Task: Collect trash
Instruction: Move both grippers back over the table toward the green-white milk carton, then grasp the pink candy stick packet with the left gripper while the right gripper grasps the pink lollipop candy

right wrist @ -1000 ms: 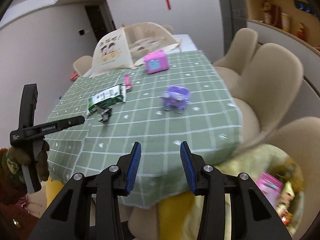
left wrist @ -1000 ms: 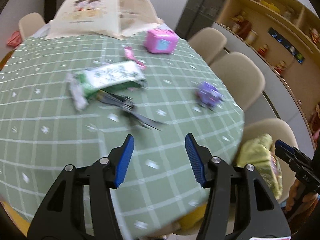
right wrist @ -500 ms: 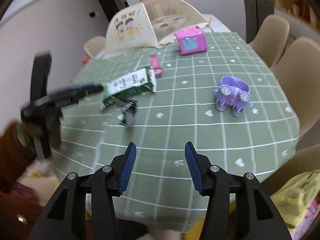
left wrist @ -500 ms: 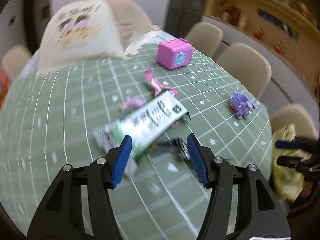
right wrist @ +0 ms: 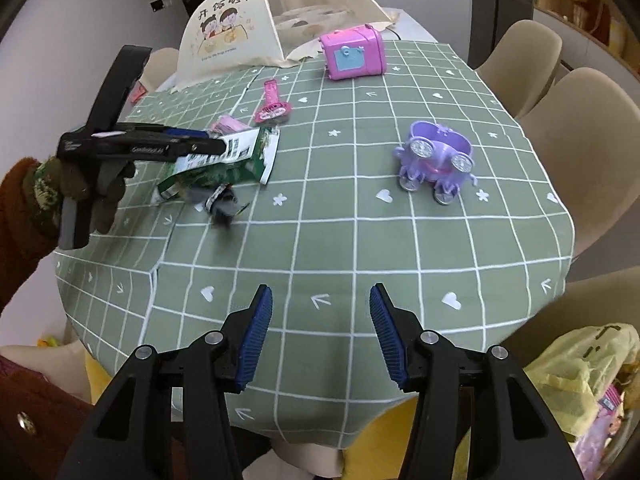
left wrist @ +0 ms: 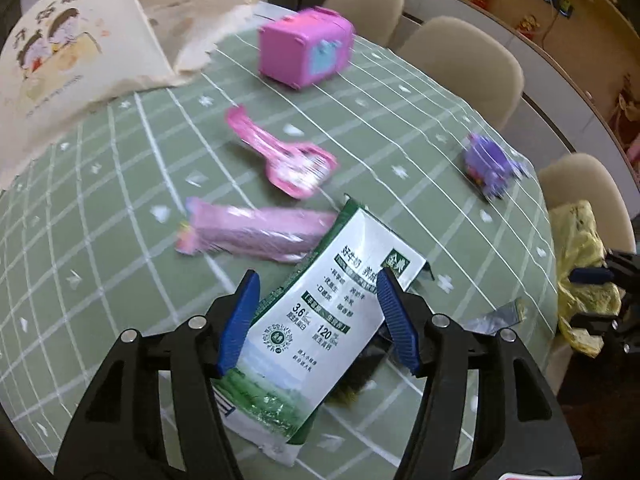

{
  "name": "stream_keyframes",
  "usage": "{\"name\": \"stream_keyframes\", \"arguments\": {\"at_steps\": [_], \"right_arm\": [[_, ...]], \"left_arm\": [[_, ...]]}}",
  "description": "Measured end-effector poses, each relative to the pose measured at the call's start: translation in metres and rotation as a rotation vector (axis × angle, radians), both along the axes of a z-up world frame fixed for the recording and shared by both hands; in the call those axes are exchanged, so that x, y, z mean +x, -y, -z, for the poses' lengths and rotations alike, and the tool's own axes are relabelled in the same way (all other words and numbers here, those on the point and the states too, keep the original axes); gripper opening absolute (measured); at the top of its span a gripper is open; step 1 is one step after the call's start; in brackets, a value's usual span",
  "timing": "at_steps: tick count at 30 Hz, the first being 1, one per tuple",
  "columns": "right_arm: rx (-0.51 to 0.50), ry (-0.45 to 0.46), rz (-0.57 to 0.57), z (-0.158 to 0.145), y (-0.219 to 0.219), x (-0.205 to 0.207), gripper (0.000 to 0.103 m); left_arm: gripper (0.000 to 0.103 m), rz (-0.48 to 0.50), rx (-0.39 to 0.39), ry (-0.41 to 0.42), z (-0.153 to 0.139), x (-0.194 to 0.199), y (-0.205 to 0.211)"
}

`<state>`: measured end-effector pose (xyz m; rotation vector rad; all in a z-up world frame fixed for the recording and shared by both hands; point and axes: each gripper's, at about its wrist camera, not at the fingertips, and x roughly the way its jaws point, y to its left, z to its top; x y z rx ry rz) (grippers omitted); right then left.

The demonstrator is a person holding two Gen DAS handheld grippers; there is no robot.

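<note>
Low in the left wrist view, our left gripper is opening, its blue fingers straddling the green-and-white foil milk pouch without pressing it. Our right gripper hangs spread and empty over the green checked tablecloth at the bottom of its view.

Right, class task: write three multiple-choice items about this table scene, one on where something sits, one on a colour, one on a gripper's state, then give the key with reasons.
1. Where is the green-and-white milk pouch?
A. between the fingers of the left gripper
B. inside the yellow bag
C. on a chair

2. What colour is the toy carriage?
A. red
B. purple
C. orange

3. What does the right gripper hold?
A. a pink wrapper
B. the toy suitcase
C. nothing

Key: 1 A, the left wrist view shows the pouch lying between the blue pads, whose jaws are opening. 2 B, its body and wheels' frame are lilac purple. 3 C, the jaws stand apart with only the green checked tablecloth beneath them.
</note>
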<state>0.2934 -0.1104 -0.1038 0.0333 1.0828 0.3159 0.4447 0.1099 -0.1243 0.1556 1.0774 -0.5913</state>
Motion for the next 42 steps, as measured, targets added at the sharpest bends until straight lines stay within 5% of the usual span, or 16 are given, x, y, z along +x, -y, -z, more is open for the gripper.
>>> {"name": "stream_keyframes", "arguments": {"at_steps": [10, 20, 26, 32, 38, 42], "right_arm": [[0.025, 0.005, 0.009, 0.002, 0.014, -0.014, 0.048], [0.02, 0.047, 0.024, -0.005, 0.012, -0.014, 0.048], [0.013, 0.038, 0.099, 0.003, 0.008, -0.002, 0.048], [0.022, 0.01, 0.159, 0.011, -0.002, 0.01, 0.048], [0.001, 0.001, 0.189, 0.017, -0.006, 0.016, 0.048], [0.009, -0.017, 0.225, 0.022, -0.002, 0.026, 0.048]], "left_arm": [[0.058, -0.056, -0.007, -0.031, 0.0, -0.028, 0.003], [0.058, -0.064, -0.066, 0.034, -0.016, -0.021, -0.01], [0.058, 0.043, -0.052, 0.112, -0.021, 0.019, -0.016], [0.058, 0.146, 0.002, 0.066, 0.001, 0.064, -0.015], [0.058, 0.331, 0.063, 0.011, 0.014, 0.053, -0.011], [0.058, 0.362, 0.092, 0.019, 0.016, 0.048, -0.008]]}}
